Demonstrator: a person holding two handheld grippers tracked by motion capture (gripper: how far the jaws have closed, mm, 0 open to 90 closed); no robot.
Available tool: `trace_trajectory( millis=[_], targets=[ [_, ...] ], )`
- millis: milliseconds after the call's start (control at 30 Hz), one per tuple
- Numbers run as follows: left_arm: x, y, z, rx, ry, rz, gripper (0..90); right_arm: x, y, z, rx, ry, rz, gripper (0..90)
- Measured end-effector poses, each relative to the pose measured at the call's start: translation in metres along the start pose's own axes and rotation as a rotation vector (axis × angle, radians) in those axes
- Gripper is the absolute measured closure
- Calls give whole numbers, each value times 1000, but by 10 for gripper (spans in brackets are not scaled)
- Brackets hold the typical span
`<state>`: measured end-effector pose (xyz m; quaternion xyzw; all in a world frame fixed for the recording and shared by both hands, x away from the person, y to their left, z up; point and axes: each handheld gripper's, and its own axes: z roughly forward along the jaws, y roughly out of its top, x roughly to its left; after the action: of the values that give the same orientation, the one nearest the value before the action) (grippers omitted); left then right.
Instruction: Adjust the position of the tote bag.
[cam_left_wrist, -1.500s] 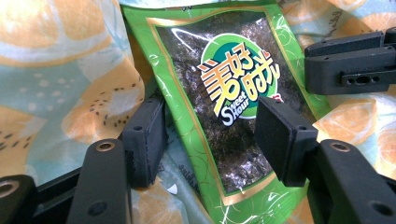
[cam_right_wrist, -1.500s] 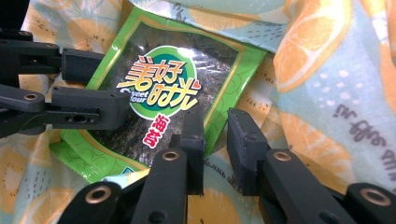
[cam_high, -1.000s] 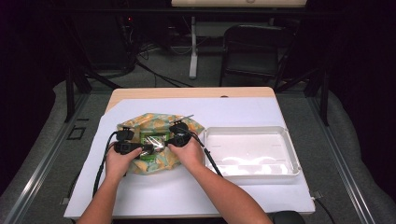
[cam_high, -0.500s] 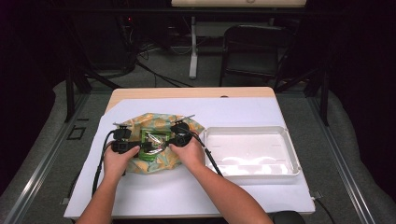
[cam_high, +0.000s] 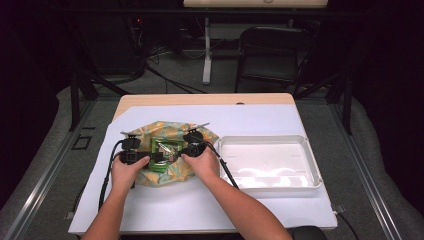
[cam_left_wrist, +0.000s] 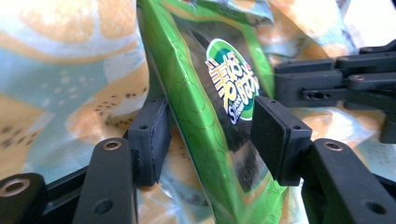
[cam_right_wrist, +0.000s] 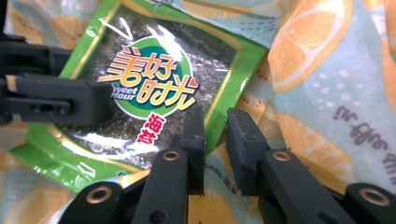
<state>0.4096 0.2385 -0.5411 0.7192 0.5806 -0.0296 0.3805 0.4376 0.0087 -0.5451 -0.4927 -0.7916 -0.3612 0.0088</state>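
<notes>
Left tongs (cam_high: 150, 158) shifted slightly against the green seaweed packet (cam_high: 165, 151), now straddling the packet's left edge, where a second ago sat a touch farther out over the orange-printed cloth bag (cam_high: 200, 131). Jaws of the left tongs just closed in a little from a wider spread, with the packet's edge standing between the pads (cam_left_wrist: 148, 140); not pressed from both sides, a gap showing at the right pad. Packet now lifted slightly at that left edge, tilted up off the bag rather than lying flat on it. Left hand (cam_high: 126, 172) a shade nearer the packet than before.
</notes>
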Motion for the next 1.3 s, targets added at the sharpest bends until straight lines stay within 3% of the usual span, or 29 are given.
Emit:
trace_trajectory(
  millis=[167, 433, 567, 767, 967, 1300],
  targets=[
    [-2, 0, 2, -7, 4, 4, 472, 0, 0, 0, 1, 5, 3, 774],
    [-4, -1, -1, -31, -17, -2, 559, -1, -2, 1, -26, 9, 19, 771],
    [-5, -2, -5, -72, -51, -20, 608, -3, -3, 0, -21, 8, 5, 769],
    [-2, -4, -5, -96, -69, -53, 662, -2, -4, -2, -36, 4, -10, 747],
    [-3, -5, -6, -99, -64, -51, 678, 1, -4, -7, -54, 11, -25, 736],
    [-8, -6, -14, -144, -74, -46, 711, 4, -2, -22, -93, 34, -53, 700]
  ],
)
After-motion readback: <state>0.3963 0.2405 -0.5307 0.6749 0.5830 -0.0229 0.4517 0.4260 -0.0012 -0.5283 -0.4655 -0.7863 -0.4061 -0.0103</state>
